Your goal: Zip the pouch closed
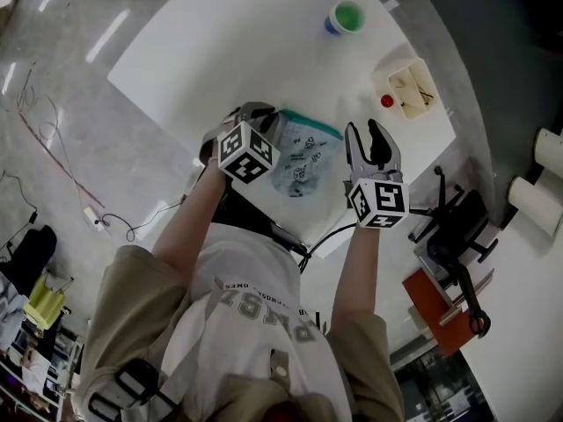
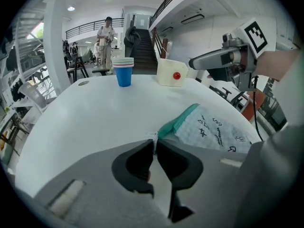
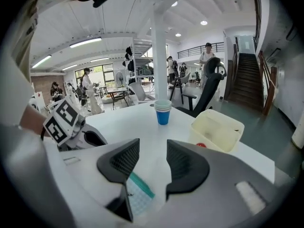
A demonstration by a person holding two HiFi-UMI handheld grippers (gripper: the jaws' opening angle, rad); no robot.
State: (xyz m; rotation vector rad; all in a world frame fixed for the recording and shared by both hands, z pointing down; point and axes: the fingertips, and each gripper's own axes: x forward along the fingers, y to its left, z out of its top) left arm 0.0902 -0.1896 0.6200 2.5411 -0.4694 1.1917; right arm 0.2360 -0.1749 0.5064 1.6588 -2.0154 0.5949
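1. Head view, far left: left gripper [image 1: 262, 112] sits at the pouch's [image 1: 303, 158] upper-left corner, on the white table [image 1: 211, 51].
2. Left gripper view: left gripper [image 2: 155, 144] has its jaws nearly together, with a thin white bit at the pouch [image 2: 213, 129] corner pinched at the tips. It reads as a grip on that corner. Can't tell if the bit is the zip pull or just the pouch edge.
3. The pouch lies flat in the middle, between the two grippers. Its teal zip strip [image 1: 312, 123] forms the top edge.
4. Key relation: the strip's long axis runs from the left jaws across and slightly down toward the right gripper [image 1: 363, 134]. The left end is anchored and the right end is free.
5. Right gripper view: right gripper [image 3: 152, 148] has its jaws apart at a medium gap with nothing between the pads. The pouch [image 3: 137, 196] shows below and left of the gap, with the strip angling under the left jaw.
6. The right gripper hovers just beside the strip's right end, not touching it.
7. Judgement: the right gripper should do the zipping, moving left and down onto the strip and pulling along that axis. I can't find the slider.
8. Right of that: cup [image 1: 347, 18] and box [image 1: 409, 86] stand well apart from the pouch.
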